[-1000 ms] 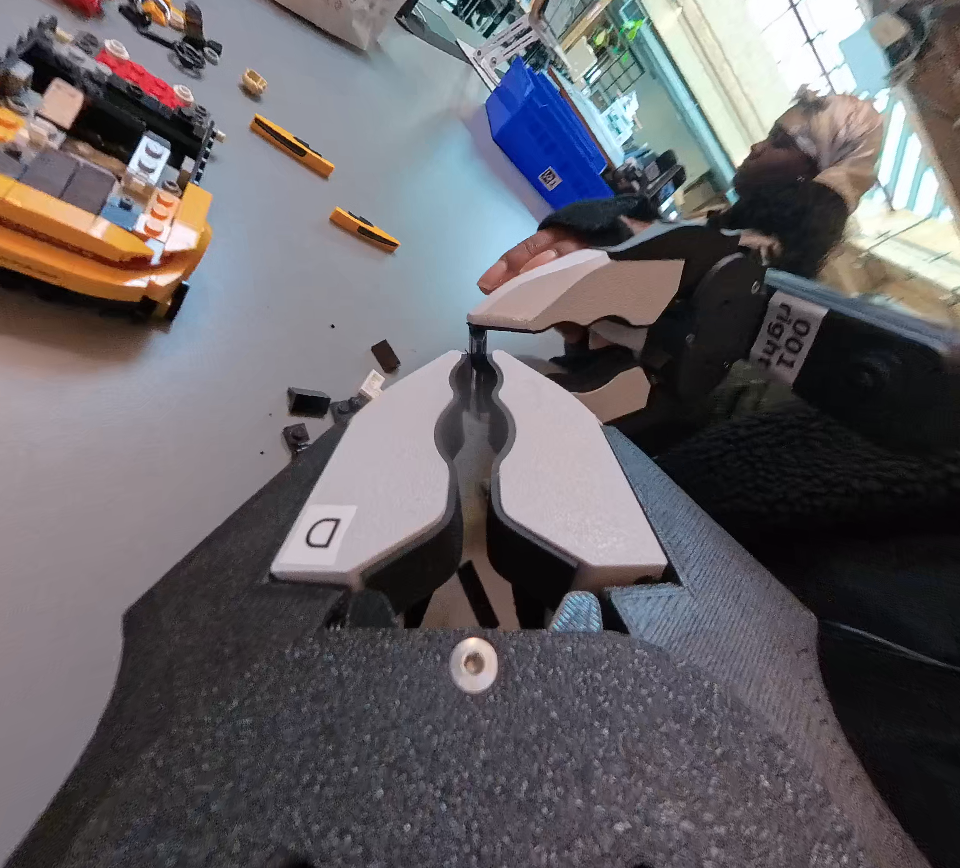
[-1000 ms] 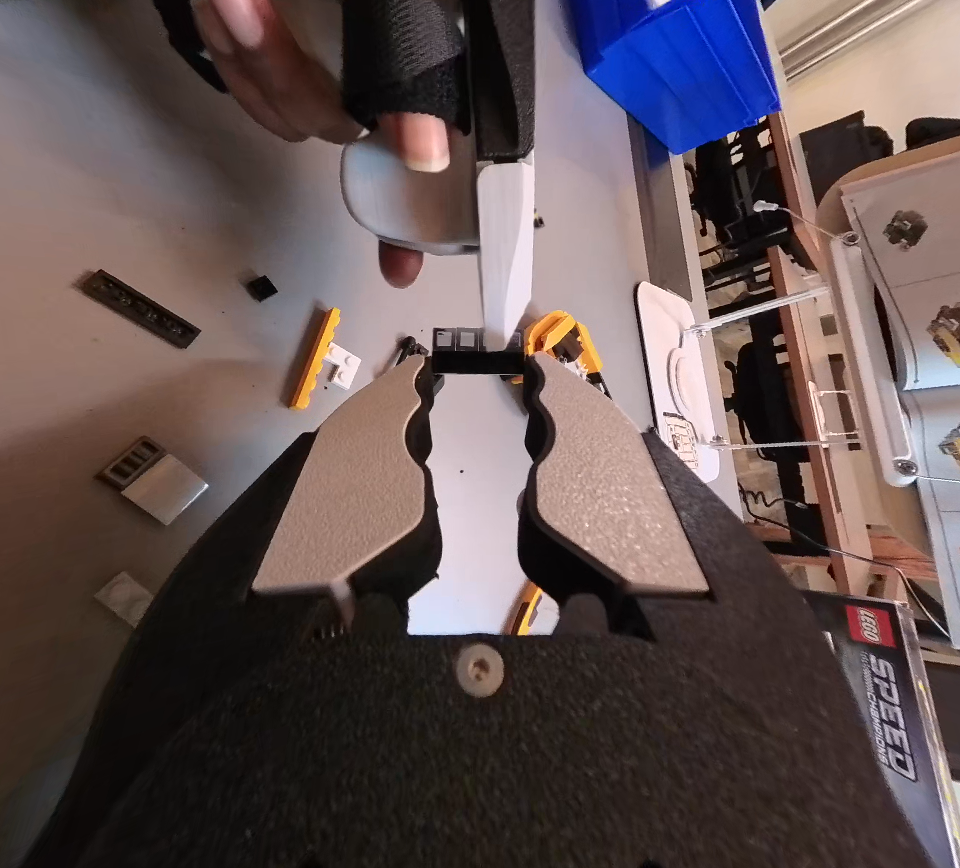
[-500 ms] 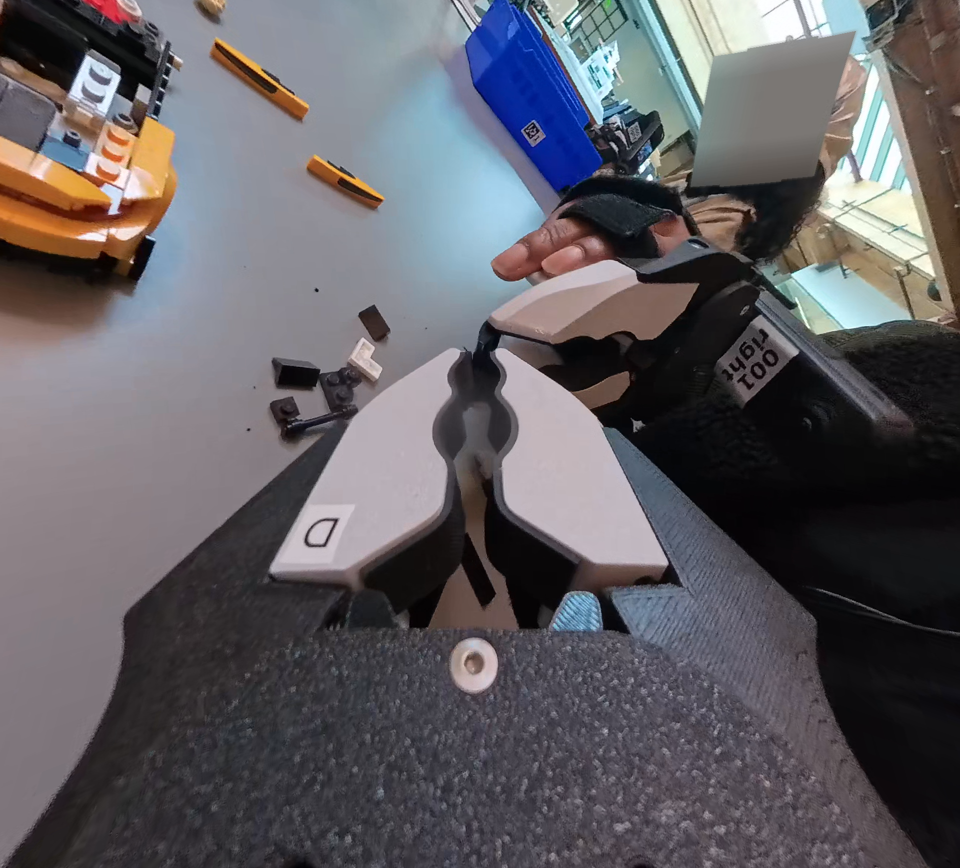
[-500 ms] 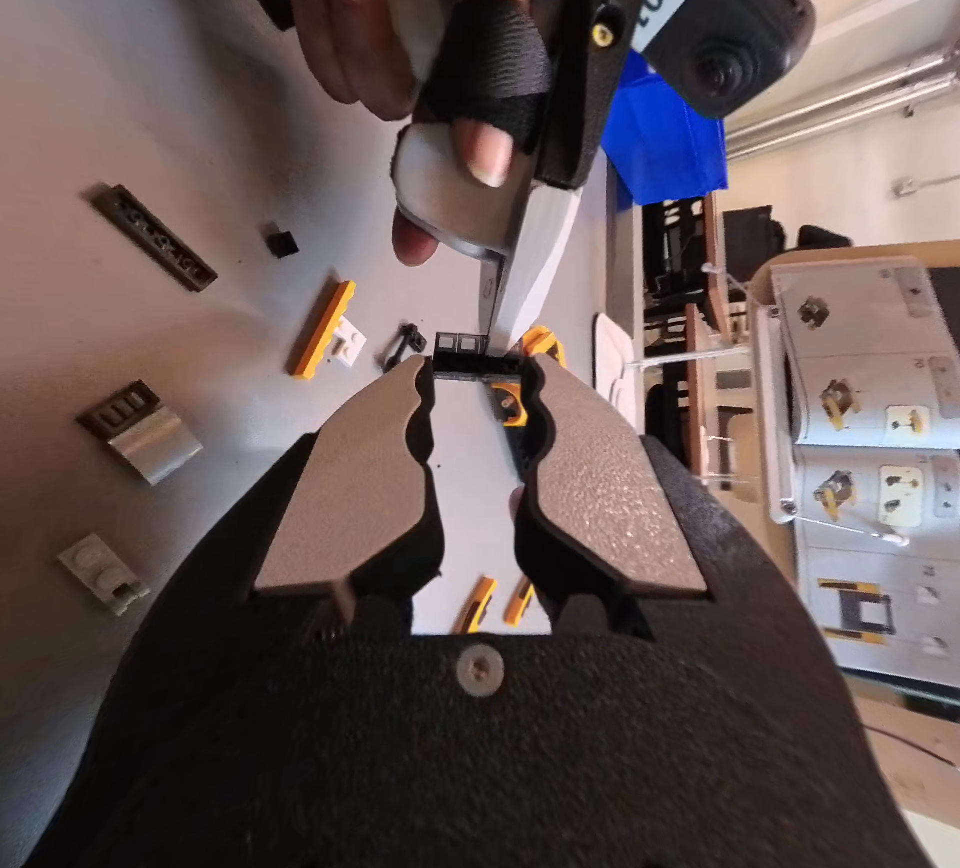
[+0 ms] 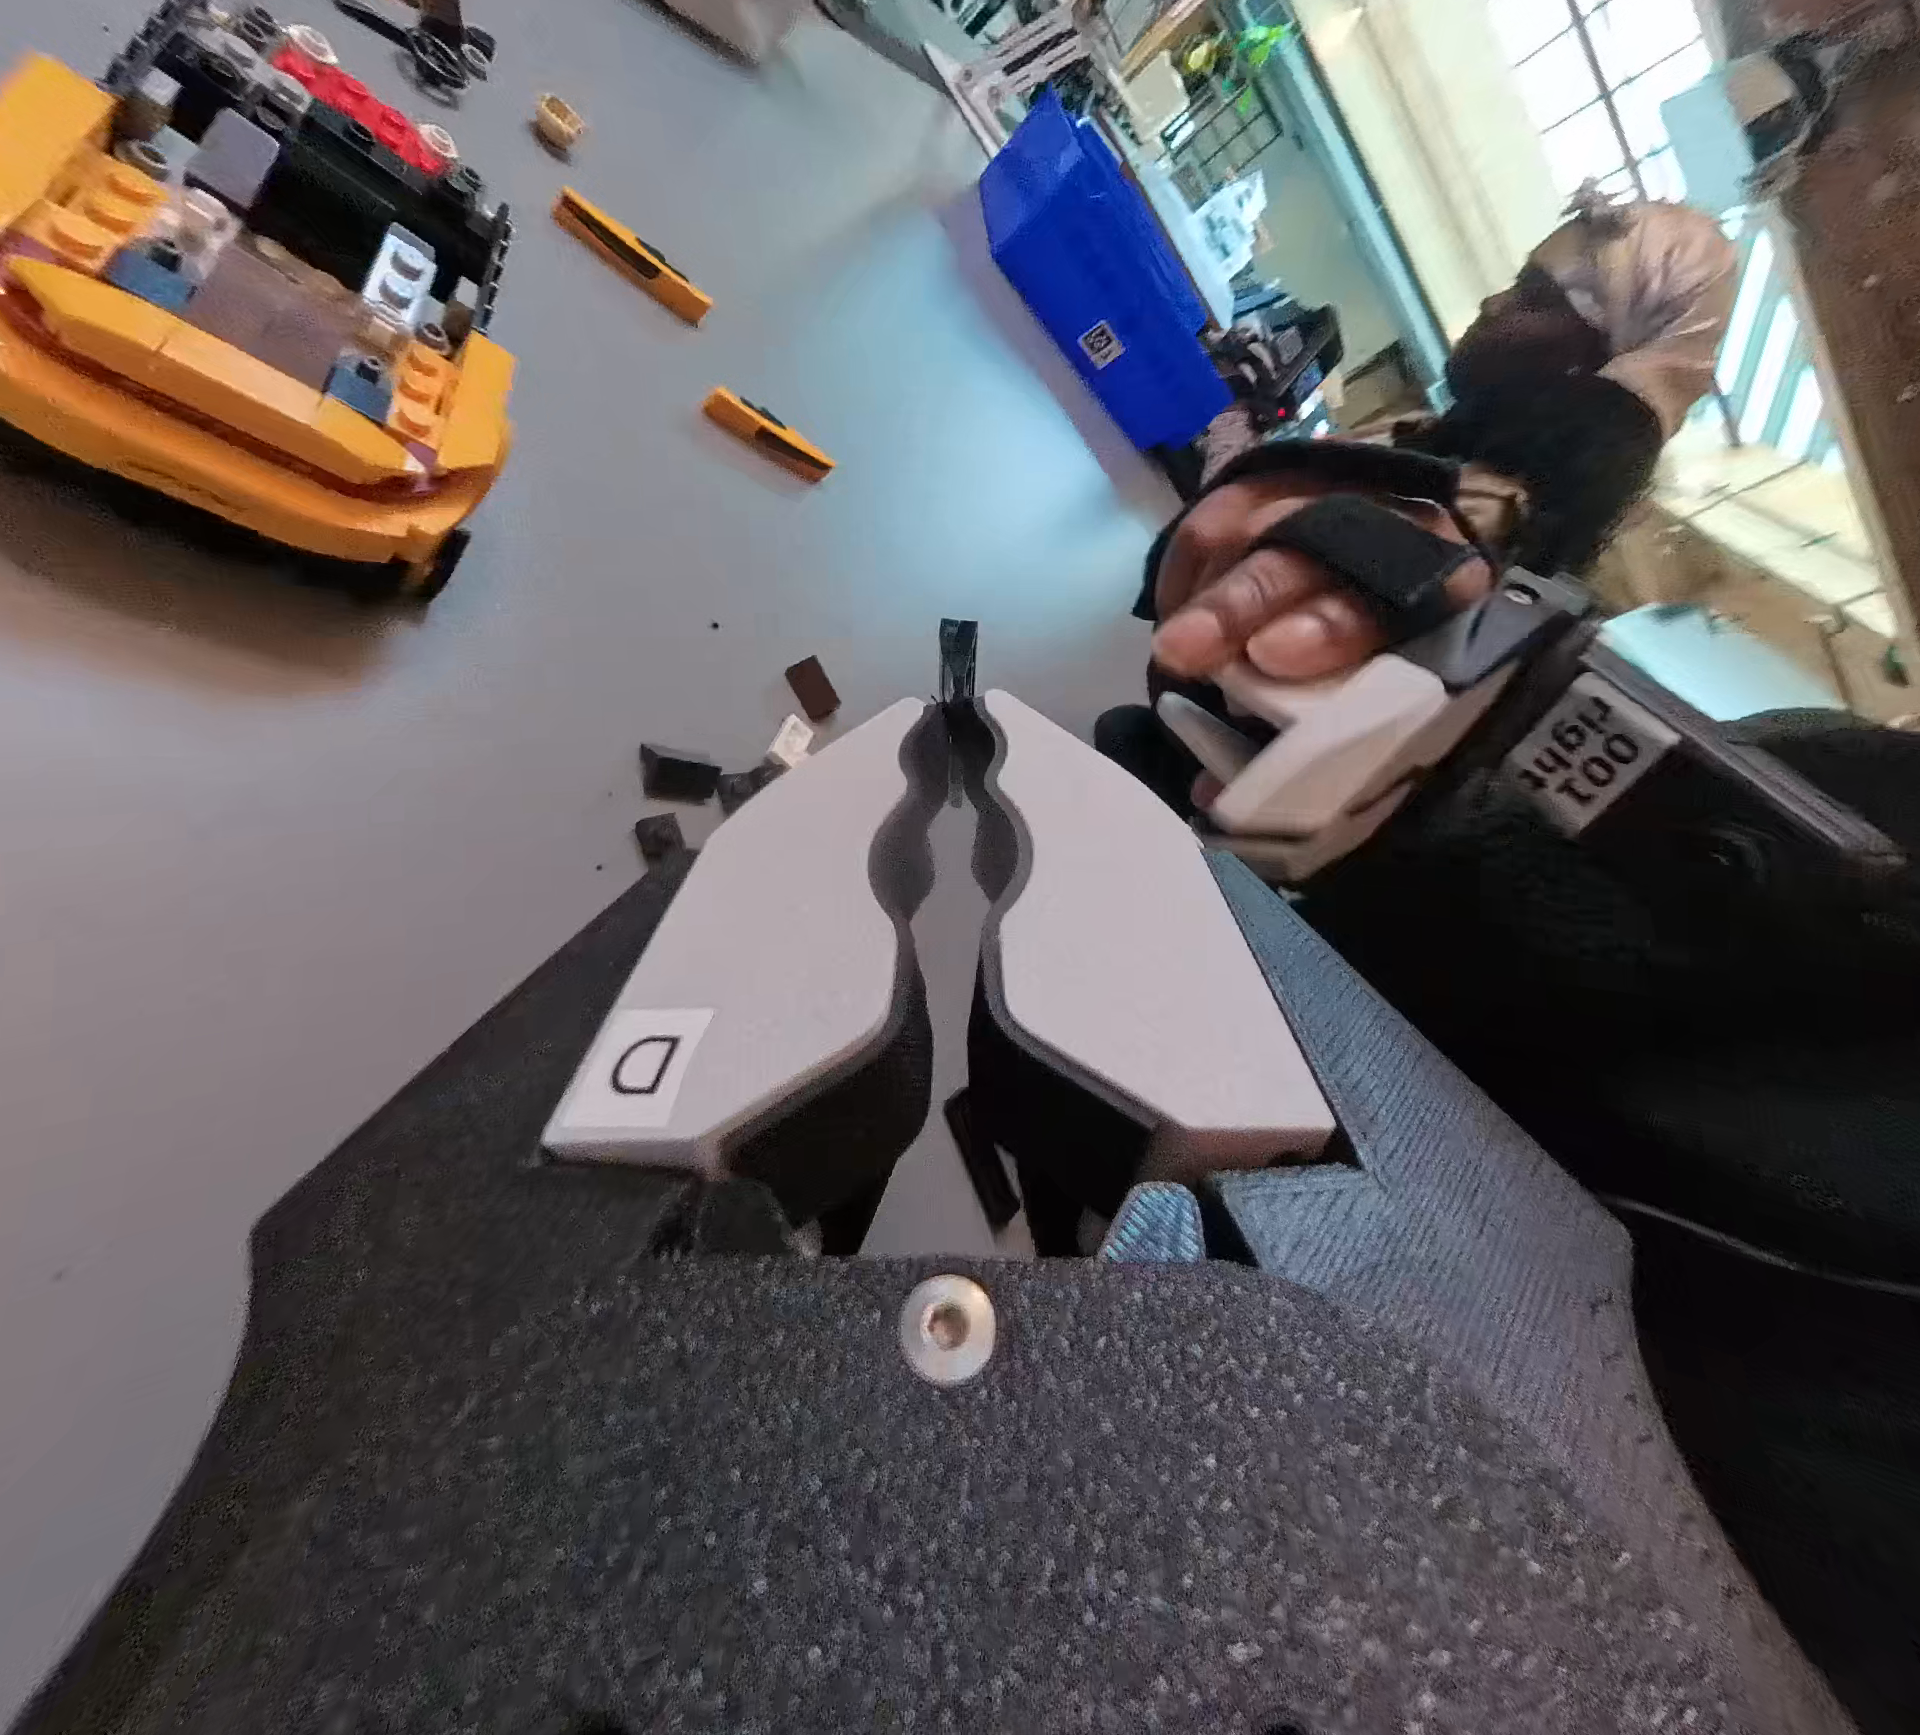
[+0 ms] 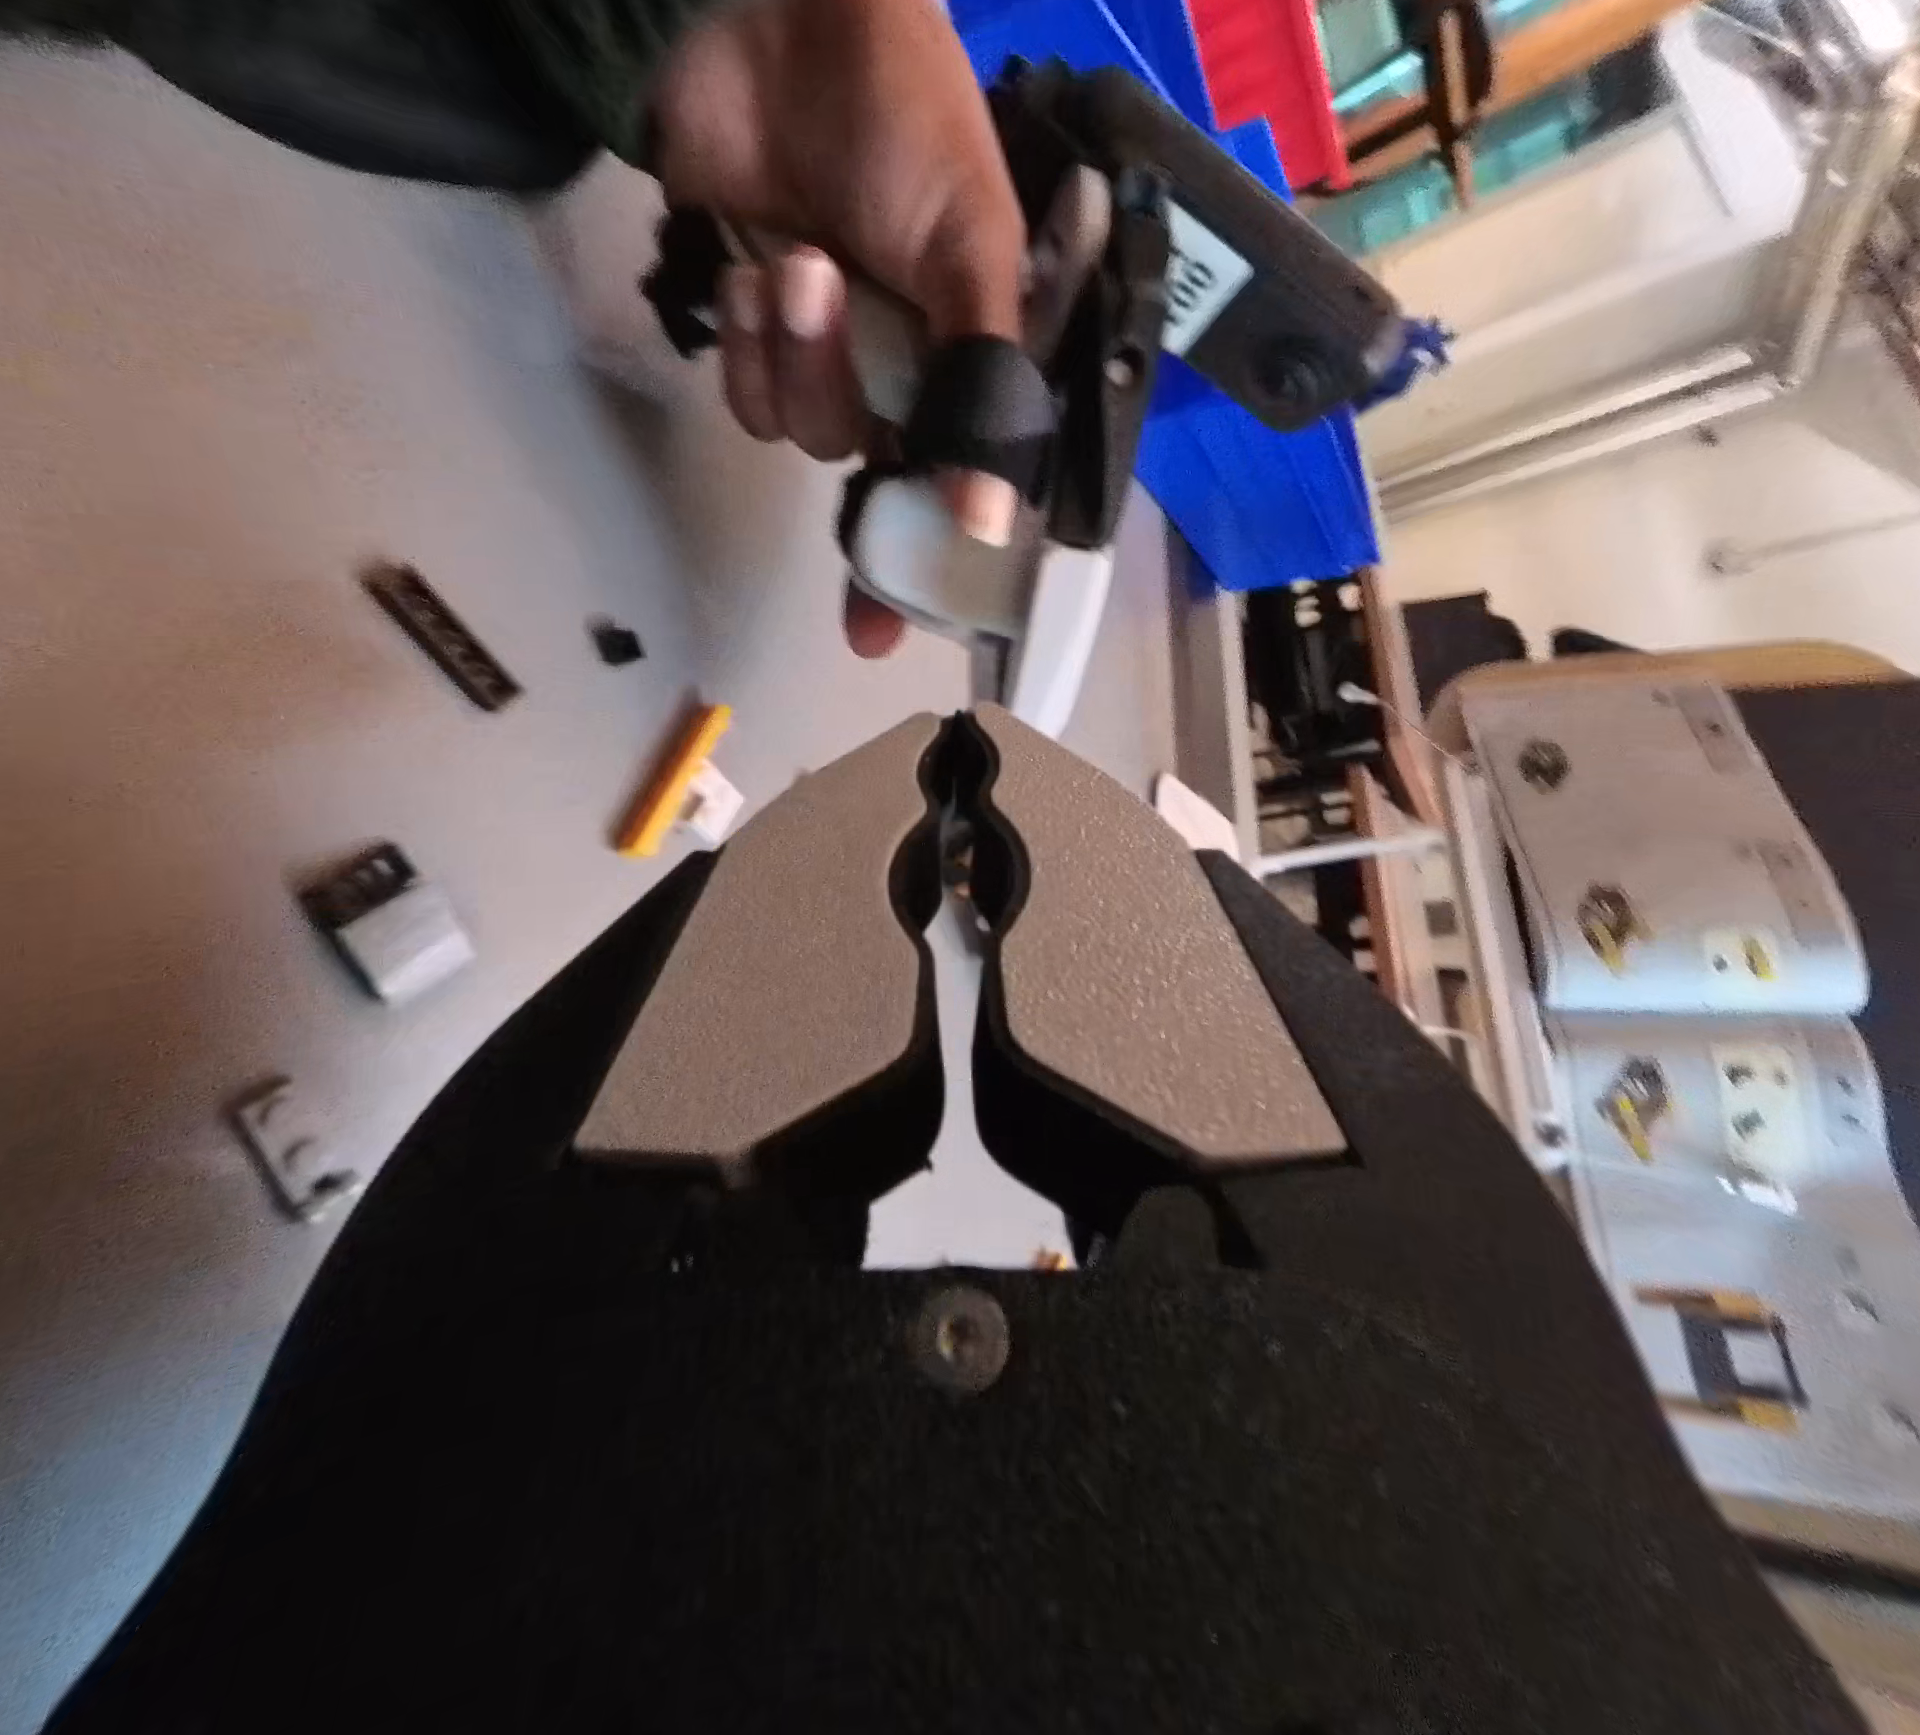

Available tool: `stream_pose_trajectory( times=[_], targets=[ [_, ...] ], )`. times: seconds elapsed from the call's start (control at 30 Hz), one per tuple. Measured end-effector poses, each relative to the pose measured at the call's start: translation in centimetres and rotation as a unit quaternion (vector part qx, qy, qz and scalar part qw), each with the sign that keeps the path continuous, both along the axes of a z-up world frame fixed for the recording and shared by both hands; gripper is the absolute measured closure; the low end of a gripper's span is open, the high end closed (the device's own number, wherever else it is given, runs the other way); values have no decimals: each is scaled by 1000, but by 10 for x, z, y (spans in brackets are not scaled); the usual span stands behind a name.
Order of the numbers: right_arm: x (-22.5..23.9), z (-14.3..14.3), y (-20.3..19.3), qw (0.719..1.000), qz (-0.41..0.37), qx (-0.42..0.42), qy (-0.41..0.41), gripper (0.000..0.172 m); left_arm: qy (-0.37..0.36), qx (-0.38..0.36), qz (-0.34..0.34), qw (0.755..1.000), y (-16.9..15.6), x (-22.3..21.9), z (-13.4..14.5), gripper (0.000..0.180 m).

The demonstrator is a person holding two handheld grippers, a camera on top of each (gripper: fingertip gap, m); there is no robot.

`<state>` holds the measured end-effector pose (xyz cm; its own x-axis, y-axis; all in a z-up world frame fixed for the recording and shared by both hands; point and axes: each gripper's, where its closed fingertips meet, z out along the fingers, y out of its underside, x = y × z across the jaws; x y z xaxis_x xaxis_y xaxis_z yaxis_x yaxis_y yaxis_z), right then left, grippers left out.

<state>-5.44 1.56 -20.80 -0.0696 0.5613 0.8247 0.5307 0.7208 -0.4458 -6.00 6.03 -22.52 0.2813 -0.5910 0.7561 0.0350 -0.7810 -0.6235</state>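
Since a moment ago my right gripper point(image 6: 958, 729) let go; its jaws now look pressed together, though blurred. Left gripper point(image 5: 956, 709) pinches a thin black plastic piece point(image 5: 956, 657), upright above the grey worktop point(image 5: 312, 854).

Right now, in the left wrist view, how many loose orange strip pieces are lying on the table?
2. One orange strip lies beyond the orange car model; the other orange strip lies nearer the blue bin. More may be hidden.

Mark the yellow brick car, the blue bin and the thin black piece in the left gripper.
yellow brick car point(image 5: 208, 397), left wrist view, on its yellow hood.
blue bin point(image 5: 1101, 303), left wrist view, side wall.
thin black piece point(image 5: 958, 651), left wrist view, on the end protruding past the fingertips.
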Motion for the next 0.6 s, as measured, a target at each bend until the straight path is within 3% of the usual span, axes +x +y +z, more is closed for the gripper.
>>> stream_pose_trajectory(
  times=[0.03,0.1,0.13,0.27,0.43,0.5,0.6],
  targets=[
    [2,3,7,1000,-13,-1,14,172,-4,-4,-1,1000,0,0,0,177],
    [3,3,23,998,-49,-17,28,172,-4,-8,3,1000,1,-1,-1,177],
    [4,-3,31,997,-64,-30,21,147,-7,-10,0,1000,0,0,0,177],
    [3,-16,45,978,-96,-178,49,134,-9,4,-18,1000,-8,6,3,177],
    [3,-12,41,882,-63,-452,117,142,20,126,-35,991,-16,12,14,176],
    [4,-9,36,853,-41,-504,127,145,24,176,-38,983,-20,13,22,176],
    [0,-3,25,838,-6,-529,133,158,21,215,-42,976,-25,15,29,177]
  ],
)
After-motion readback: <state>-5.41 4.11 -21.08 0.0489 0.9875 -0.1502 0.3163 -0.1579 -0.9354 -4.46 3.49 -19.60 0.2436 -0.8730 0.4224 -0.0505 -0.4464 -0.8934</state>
